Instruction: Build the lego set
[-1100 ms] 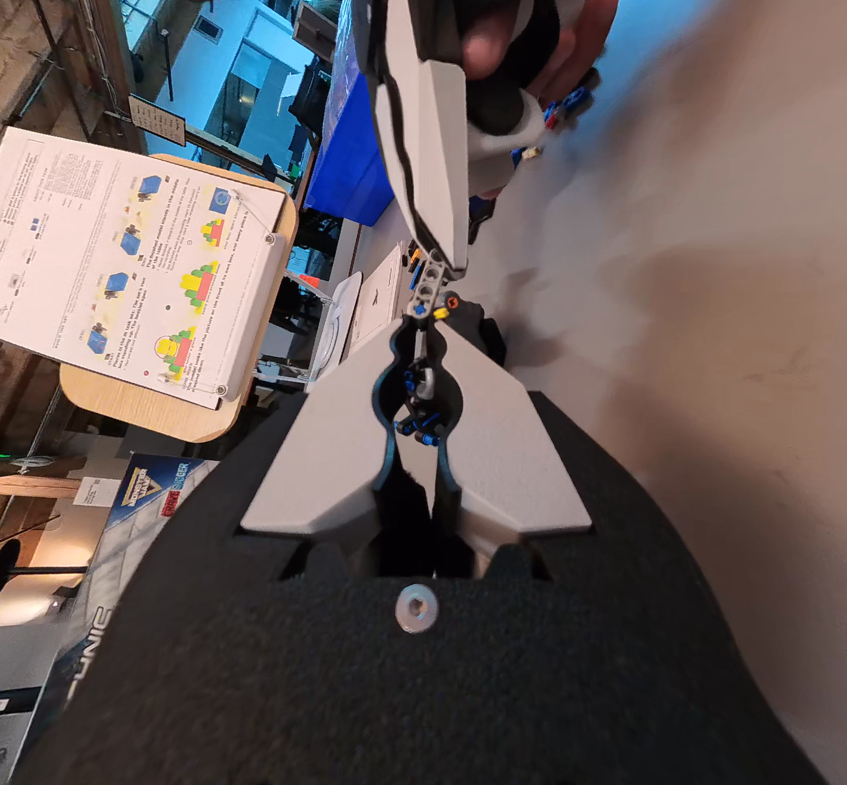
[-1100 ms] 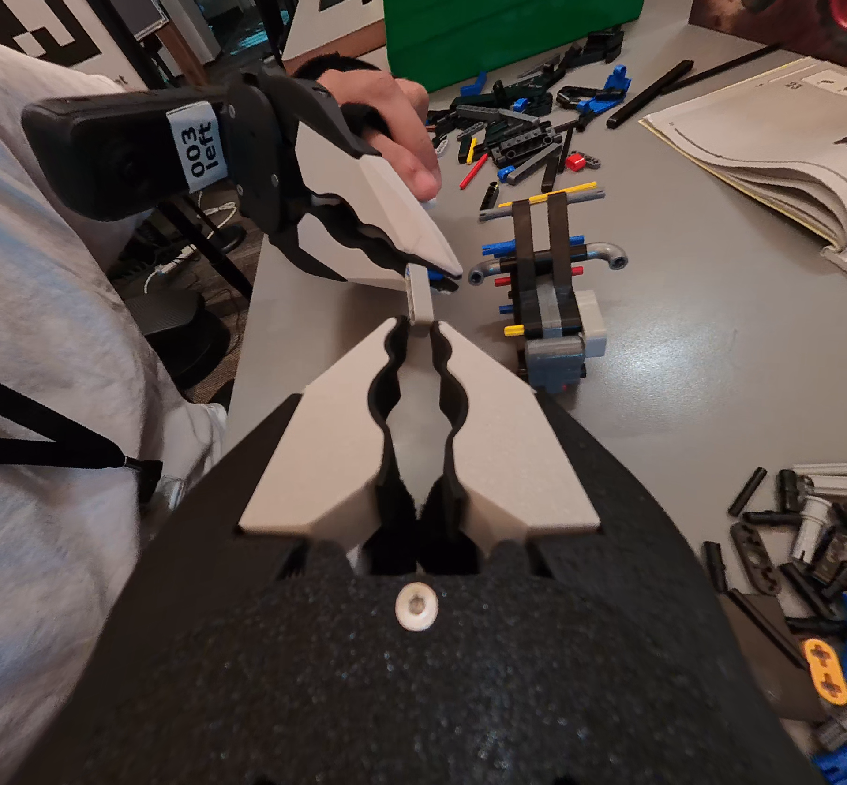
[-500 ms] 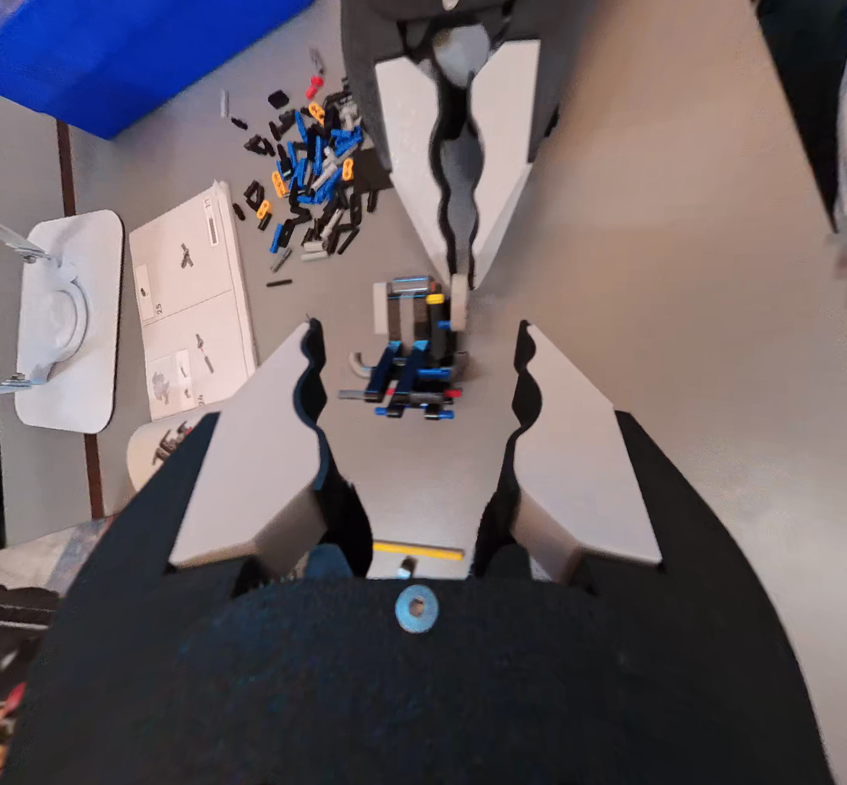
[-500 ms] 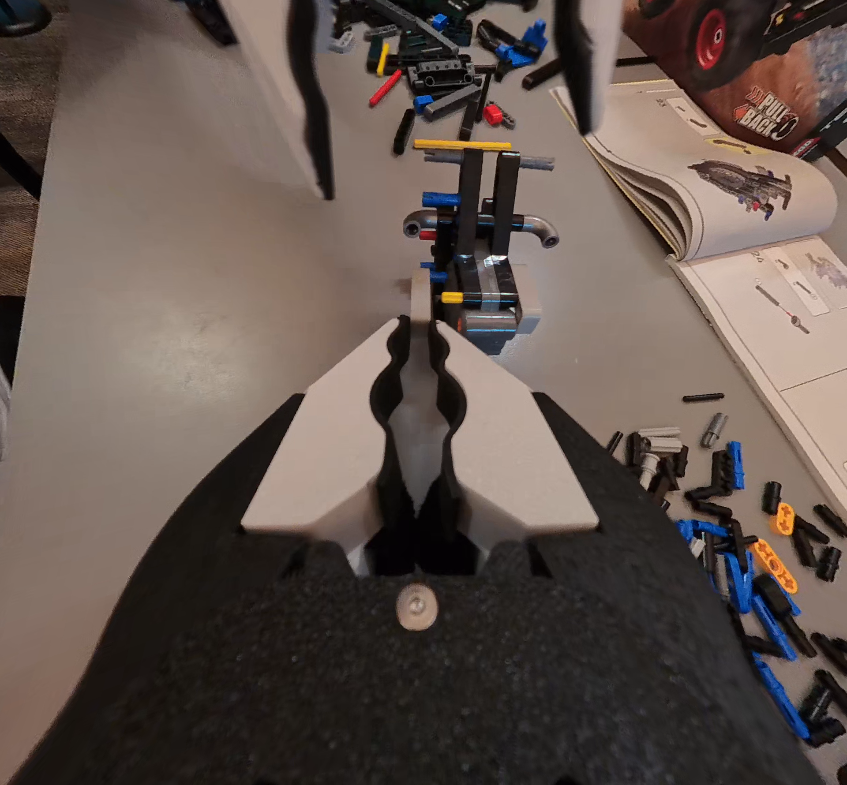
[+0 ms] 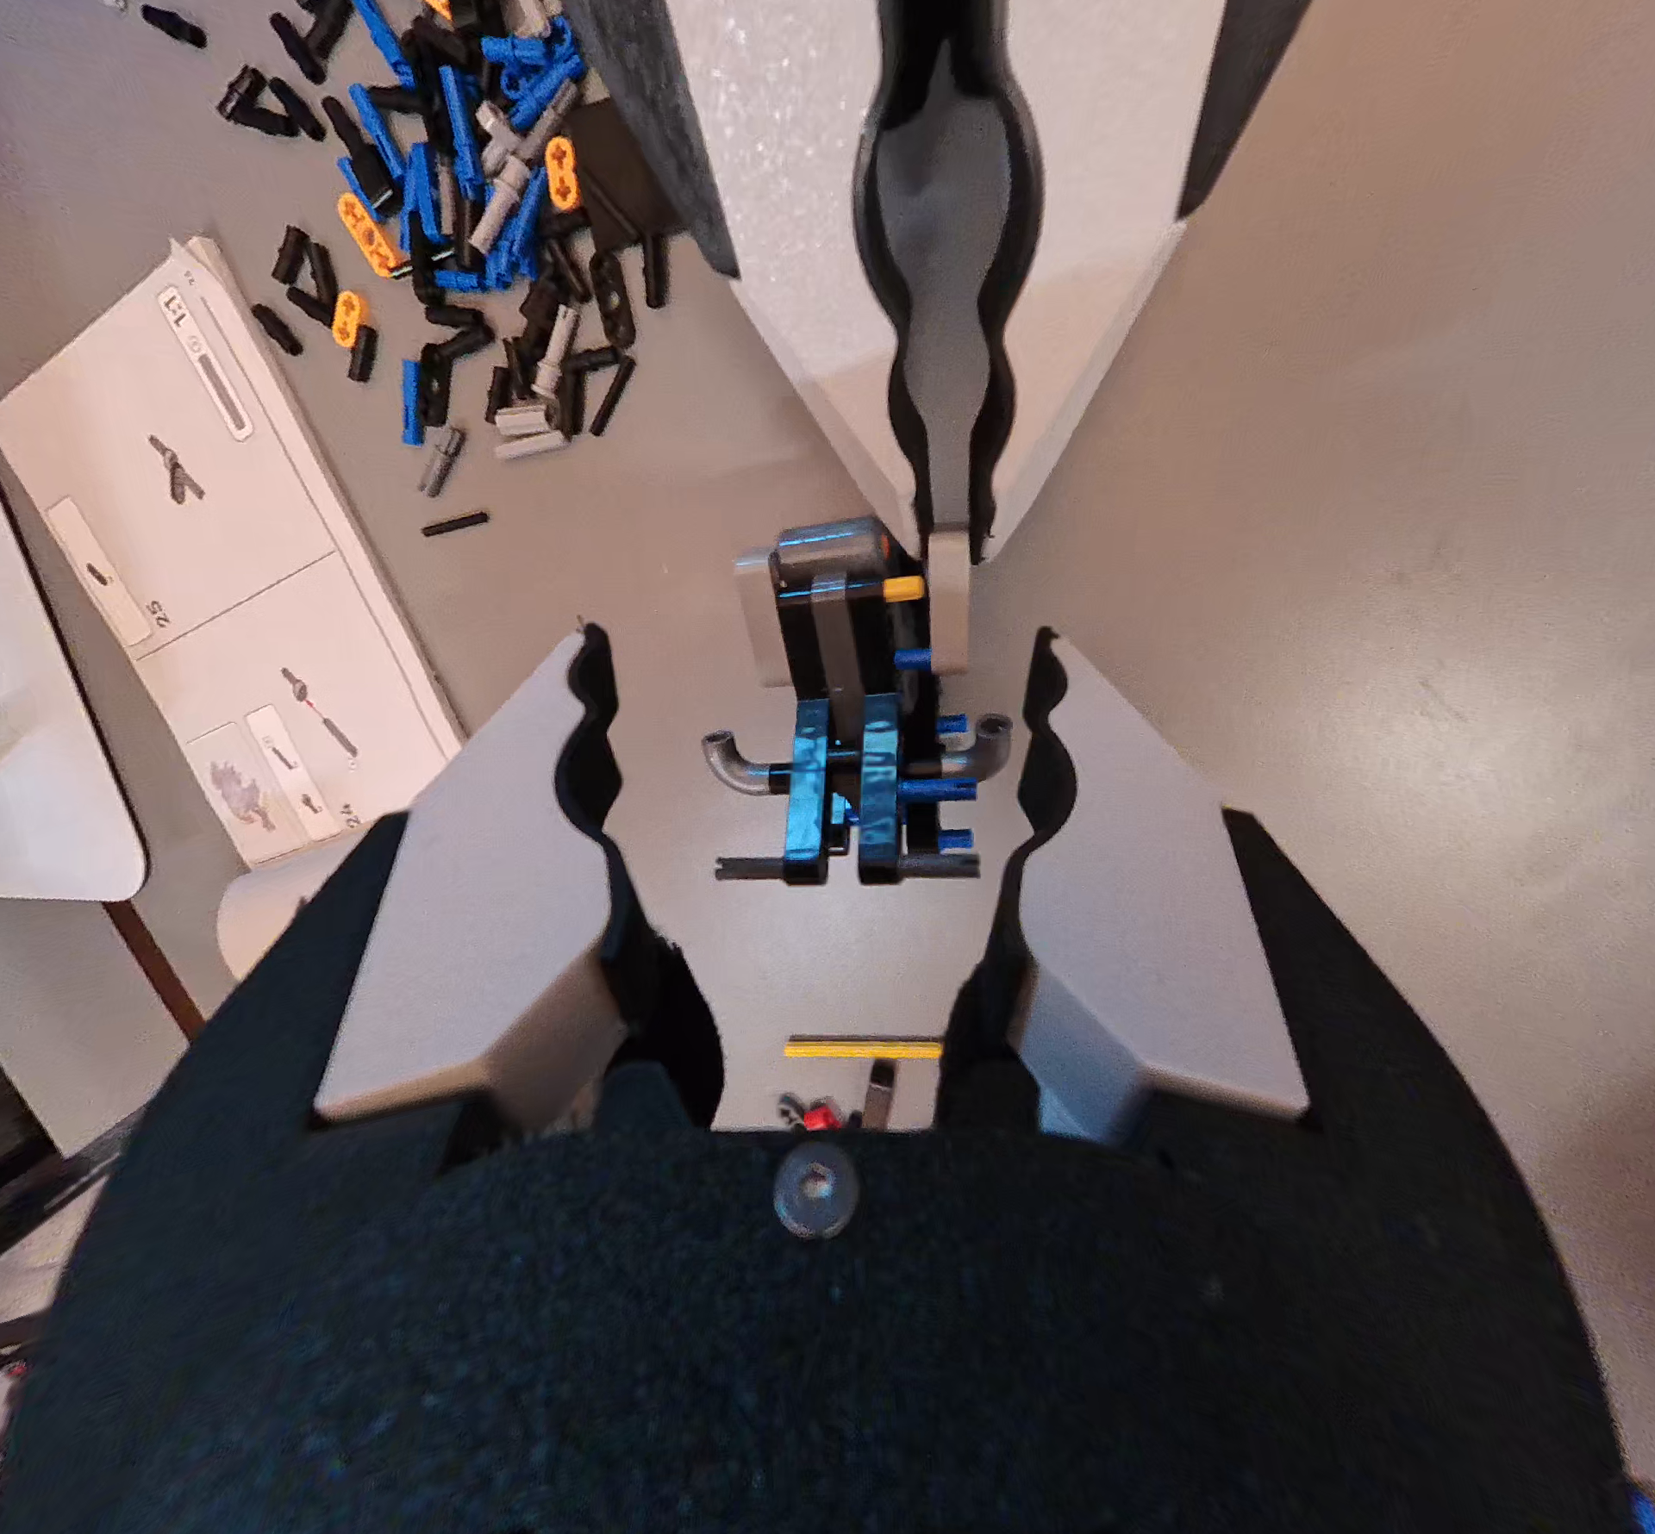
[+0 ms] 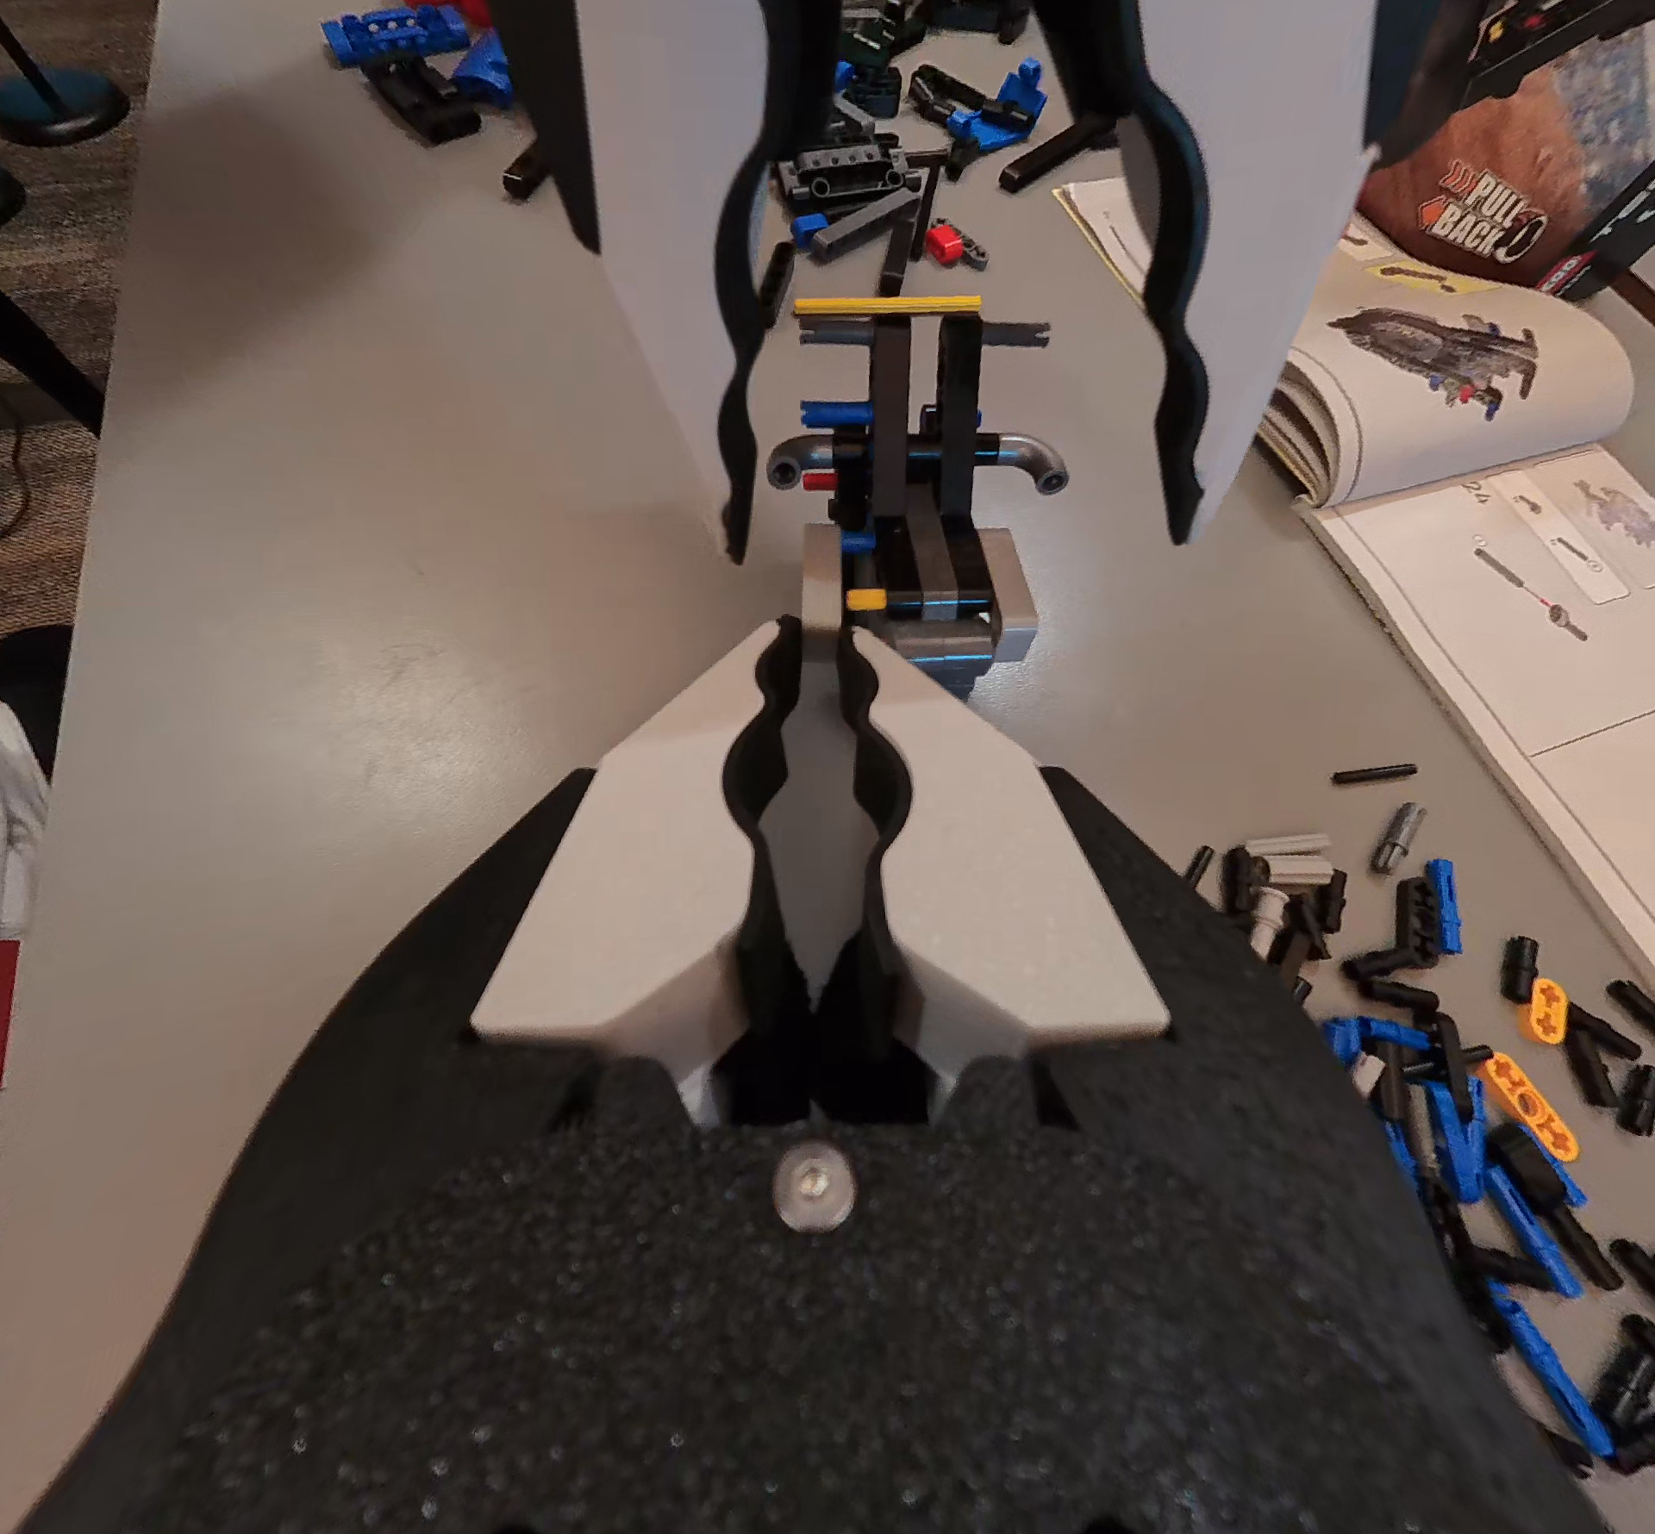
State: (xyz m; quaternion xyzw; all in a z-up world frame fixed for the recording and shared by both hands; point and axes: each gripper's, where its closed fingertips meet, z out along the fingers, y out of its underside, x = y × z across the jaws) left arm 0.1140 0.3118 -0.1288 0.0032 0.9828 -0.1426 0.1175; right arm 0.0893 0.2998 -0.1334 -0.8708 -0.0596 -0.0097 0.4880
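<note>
Between both grippers, mid-surface: a small part-built Lego chassis [image 6: 913, 524], with most of the set unassembled.

Loose pins and beams [image 6: 1469, 1070] lie heaped toward one surface edge beside the open instruction booklet [image 6: 1469, 596]; much remains. Left gripper [image 5: 815, 640] fingers spread wide, empty, straddling the chassis without touching. Right gripper [image 6: 817, 627] fingers pinch a light grey beam [image 6: 819, 587] pressed against the chassis side, near its yellow pin [image 6: 865, 598].
</note>
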